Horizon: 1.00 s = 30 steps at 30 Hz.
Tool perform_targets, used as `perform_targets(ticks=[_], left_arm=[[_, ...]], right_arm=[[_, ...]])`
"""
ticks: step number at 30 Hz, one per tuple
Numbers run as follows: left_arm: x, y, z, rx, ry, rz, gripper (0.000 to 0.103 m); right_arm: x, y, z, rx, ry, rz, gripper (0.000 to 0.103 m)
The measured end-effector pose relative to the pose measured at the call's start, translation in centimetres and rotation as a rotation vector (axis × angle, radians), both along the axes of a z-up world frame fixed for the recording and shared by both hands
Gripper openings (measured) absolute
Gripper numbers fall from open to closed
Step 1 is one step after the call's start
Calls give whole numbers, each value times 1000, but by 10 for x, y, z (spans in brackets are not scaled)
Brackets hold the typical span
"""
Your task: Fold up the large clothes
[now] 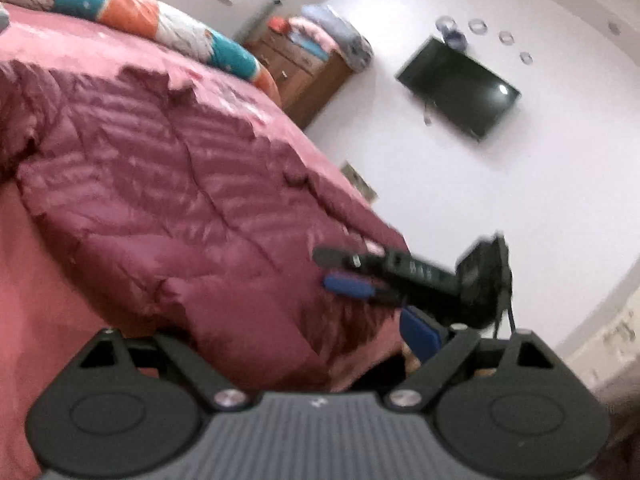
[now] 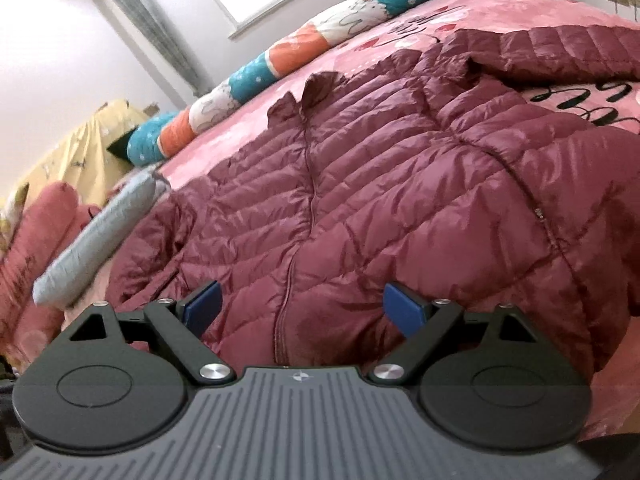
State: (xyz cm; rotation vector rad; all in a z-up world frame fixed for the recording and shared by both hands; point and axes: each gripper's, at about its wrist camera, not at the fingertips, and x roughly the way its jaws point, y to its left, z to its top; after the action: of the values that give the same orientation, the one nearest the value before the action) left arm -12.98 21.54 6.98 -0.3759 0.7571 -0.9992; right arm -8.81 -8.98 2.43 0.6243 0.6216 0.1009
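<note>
Maroon quilted down jacket [image 2: 360,208] lies spread, zipped, on the bed.

A big bed with a pink cover [image 2: 404,20] holds a dark red puffy coat [image 2: 380,184] spread flat and a long colorful pillow [image 2: 256,68] by the window.

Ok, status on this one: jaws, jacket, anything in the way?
Left gripper jaws open, empty. Right gripper jaws open, empty, over jacket hem. Jacket flat on bed, zipped, unfolded. Grey roll beside one sleeve.
</note>
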Motion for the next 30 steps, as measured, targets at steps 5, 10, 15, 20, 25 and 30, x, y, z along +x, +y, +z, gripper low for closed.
perform_targets(ticks=[5,10,15,20,25,30], left_arm=[[7,-17,8,44,10,106,71],[23,-29,7,139,79,223,28],[27,-21,0,180,114,312,23],[33,-16,-4,179,131,351,23],[38,-12,-11,171,161,359,23],[39,-10,-20,169,183,340,28]], right_arm=[[-5,-7,0,52,-14,-35,103],[-12,-12,0,85,-29,-63,103],[-24,-19,6,116,-66,-89,103],[-53,-48,27,108,-117,-192,103],[-93,-94,34,-18,-68,-379,103],[-111,-138,7,-27,-1,-419,103]])
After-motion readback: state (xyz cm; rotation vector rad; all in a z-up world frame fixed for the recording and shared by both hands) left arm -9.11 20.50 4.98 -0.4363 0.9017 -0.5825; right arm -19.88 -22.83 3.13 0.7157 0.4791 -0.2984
